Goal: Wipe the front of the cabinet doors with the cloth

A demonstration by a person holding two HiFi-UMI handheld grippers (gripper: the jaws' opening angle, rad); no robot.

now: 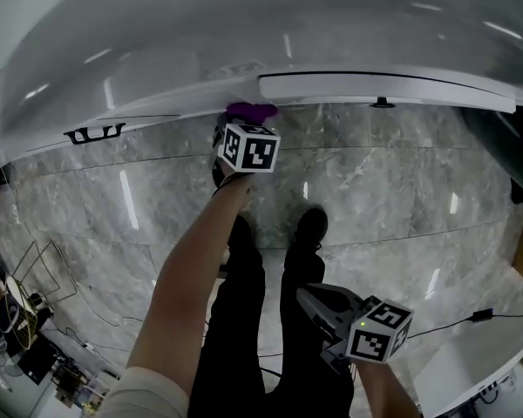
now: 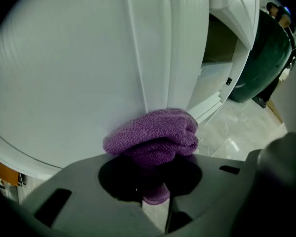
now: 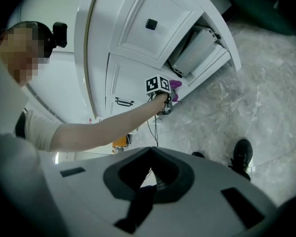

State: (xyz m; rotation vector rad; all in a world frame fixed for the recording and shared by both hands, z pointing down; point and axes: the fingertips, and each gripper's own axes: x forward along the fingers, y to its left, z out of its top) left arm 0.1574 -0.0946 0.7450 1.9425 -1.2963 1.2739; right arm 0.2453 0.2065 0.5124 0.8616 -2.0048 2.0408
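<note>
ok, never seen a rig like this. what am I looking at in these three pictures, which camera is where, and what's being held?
There is no robot here: a person holds a two-jaw gripper in each hand. The head view comes from a camera on the person's head, looking steeply down past their arm and shoes to the grey marble floor. The other two cameras ride on the grippers and look along the jaws. The left gripper is shut on a purple cloth, which sits against a white cabinet door. The right gripper hangs by the person's legs, jaws together with nothing in them. The black-and-white marker cubes are part of the grippers.
</note>
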